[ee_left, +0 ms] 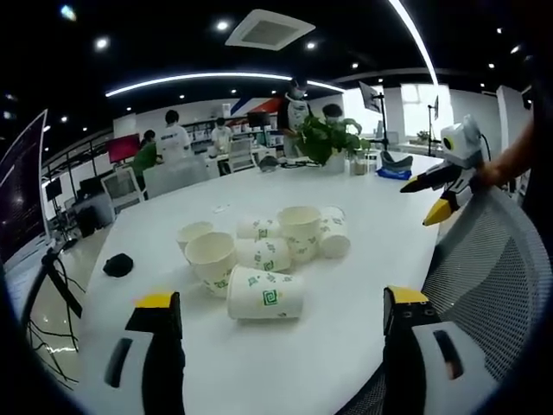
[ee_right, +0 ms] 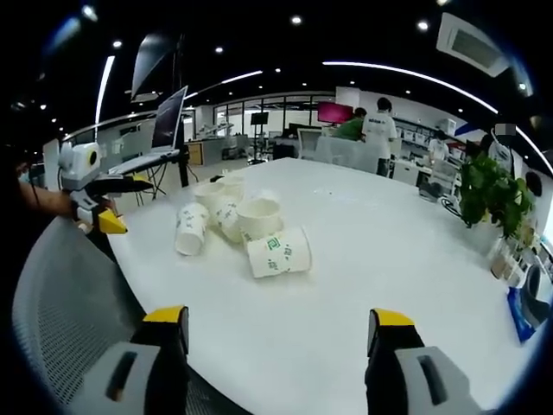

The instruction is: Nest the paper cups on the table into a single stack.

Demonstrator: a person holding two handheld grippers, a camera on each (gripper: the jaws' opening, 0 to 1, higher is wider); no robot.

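meanwhile, a cluster of paper cups (ee_left: 263,255) is lying scattered near the middle of a white table (ee_left: 363,259), some cups standing upright and others toppled on their sides, with one green-printed cup (ee_left: 263,294) lying sideways nearest the left gripper view. the cups at the back of the cluster are overlapping one another, so their exact number is hard to make out. the left gripper (ee_left: 281,316) is hovering low over the near table edge with its yellow-tipped jaws spread wide and gripping nothing, the cups sitting well ahead of it. the right gripper (ee_right: 276,324) is likewise hanging over the table's rim, jaws parted and empty, with the cluster (ee_right: 238,220) lying ahead and to its left. each gripper is showing up at the side of the other's view, held over a grey mesh chair back (ee_left: 484,268) that is cutting off part of the table edge. broad bare tabletop is stretching around the cups on every side. a small dark object (ee_left: 117,264) is resting near the far left edge, too blurred to identify. a potted plant (ee_left: 324,138) is standing at the table's far end, and people are gathering beyond it in the office.
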